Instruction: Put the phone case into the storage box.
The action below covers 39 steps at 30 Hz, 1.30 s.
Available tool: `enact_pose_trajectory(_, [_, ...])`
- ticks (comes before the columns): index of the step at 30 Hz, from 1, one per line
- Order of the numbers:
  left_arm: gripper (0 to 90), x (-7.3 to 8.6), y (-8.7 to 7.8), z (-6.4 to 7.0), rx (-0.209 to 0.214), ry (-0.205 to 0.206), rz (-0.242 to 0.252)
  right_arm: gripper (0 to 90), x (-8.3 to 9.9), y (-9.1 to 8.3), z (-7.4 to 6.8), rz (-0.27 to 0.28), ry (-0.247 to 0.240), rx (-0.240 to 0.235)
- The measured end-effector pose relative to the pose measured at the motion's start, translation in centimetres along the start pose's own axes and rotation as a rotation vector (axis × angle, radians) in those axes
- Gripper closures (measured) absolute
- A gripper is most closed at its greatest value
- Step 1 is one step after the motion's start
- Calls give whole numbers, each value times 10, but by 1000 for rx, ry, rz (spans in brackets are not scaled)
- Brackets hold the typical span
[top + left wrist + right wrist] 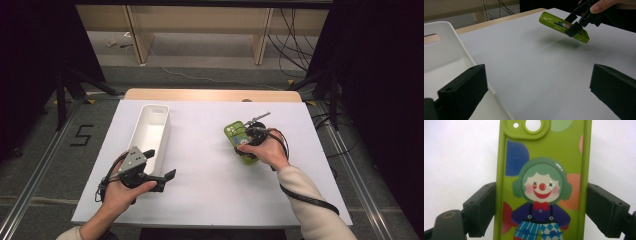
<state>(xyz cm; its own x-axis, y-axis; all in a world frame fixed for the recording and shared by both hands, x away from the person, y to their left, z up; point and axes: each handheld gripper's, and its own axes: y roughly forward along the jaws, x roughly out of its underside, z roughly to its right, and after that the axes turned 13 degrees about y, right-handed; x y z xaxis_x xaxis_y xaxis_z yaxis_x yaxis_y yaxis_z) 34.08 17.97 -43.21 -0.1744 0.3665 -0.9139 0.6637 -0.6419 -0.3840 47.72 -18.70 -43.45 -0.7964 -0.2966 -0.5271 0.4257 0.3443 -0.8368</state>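
Gripping the green phone case (239, 141), right gripper (251, 142) sits well apart from white bin (150, 134).

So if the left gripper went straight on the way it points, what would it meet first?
Probably bare table. Its left gripper is open; farther ahead hangs the green phone case, in the right gripper, though depth is unclear.

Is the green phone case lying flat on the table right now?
No, the green phone case hangs tilted above the table between the jaws of the right tongs, with its shadow cast on the surface below it.

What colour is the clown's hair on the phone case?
Green, on the lime phone case, best in the right gripper view.
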Motion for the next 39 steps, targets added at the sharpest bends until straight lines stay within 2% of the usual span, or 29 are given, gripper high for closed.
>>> enact_pose_trajectory(9, [7, 0, 0, 0, -4, -1, 2, 170, 3, -9, -1, 60, -5, -41])
enact_pose_trajectory(21, [15, -1, -1, -1, -11, -10, 10, 169, 14, -21, 2, 207, -4, -130])
enact_pose_trajectory(26, [17, -2, 1, 0, -14, -10, 12, 169, 21, -22, 0, 236, -17, -152])
enact_pose_trajectory(34, [33, -17, 12, 3, -14, -16, 39, 169, 29, -25, -6, 301, -22, -168])
enact_pose_trajectory(39, [41, -30, 21, 3, -7, -3, 48, 169, 35, -26, -12, 333, -36, -186])
